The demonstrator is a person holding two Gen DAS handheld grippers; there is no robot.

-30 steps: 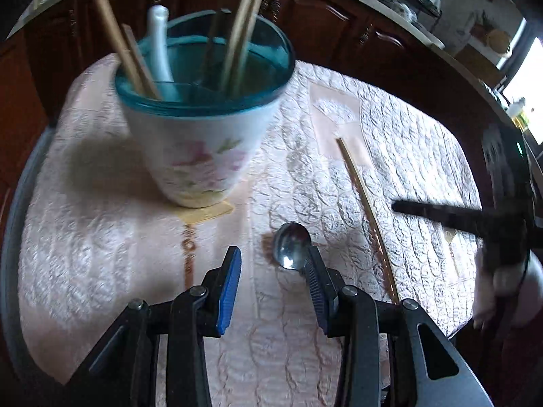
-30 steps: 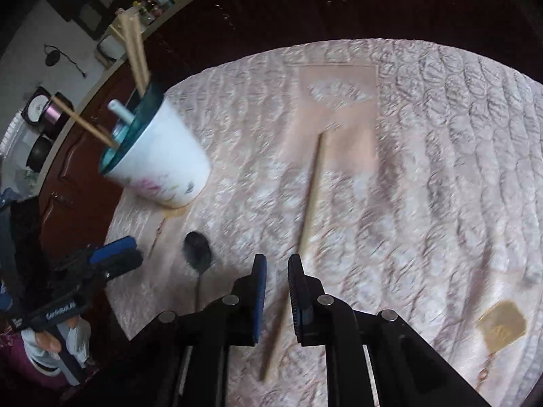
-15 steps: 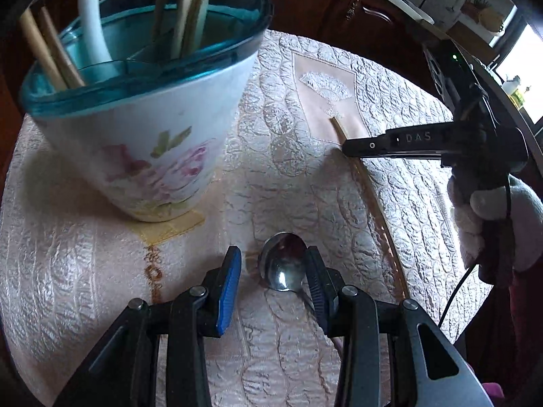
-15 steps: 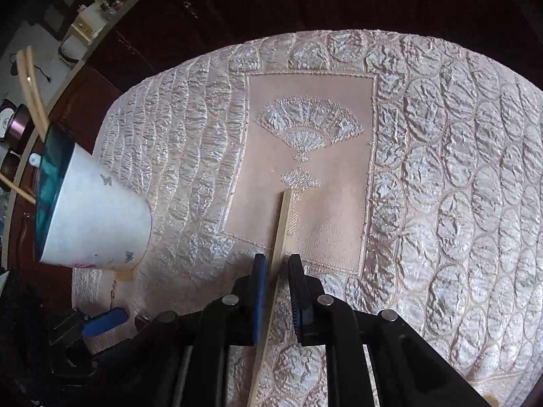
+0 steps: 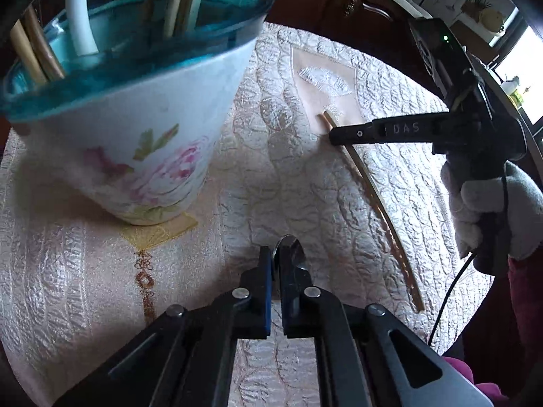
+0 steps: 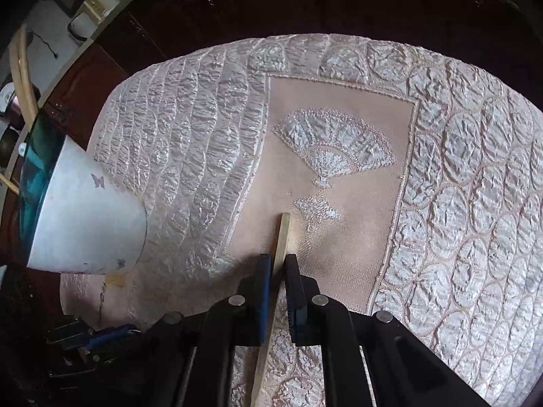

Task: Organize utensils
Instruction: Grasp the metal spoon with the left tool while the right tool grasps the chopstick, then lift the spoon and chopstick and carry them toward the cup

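Observation:
A white flowered cup with a teal rim [image 5: 149, 129] stands on the quilted tablecloth and holds chopsticks and a white spoon [image 5: 79, 17]. My left gripper [image 5: 276, 261] is shut on a metal spoon [image 5: 288, 247], whose bowl sticks out past the fingertips just above the cloth, right of the cup. My right gripper [image 6: 278, 264] is shut on a wooden chopstick [image 6: 281, 237] near its far end; the stick lies along the cloth [image 5: 373, 190]. The cup also shows in the right wrist view [image 6: 85, 217] at the left.
The pink quilted cloth [image 6: 441, 203] with a fan panel [image 6: 332, 149] covers the round table. Dark wooden cabinets [image 5: 339, 0] stand behind the table. The table edge drops off close at the right in the left wrist view.
My left gripper closed on the metal spoon. My right gripper moved forward along the chopstick to its far end and stays shut around it.

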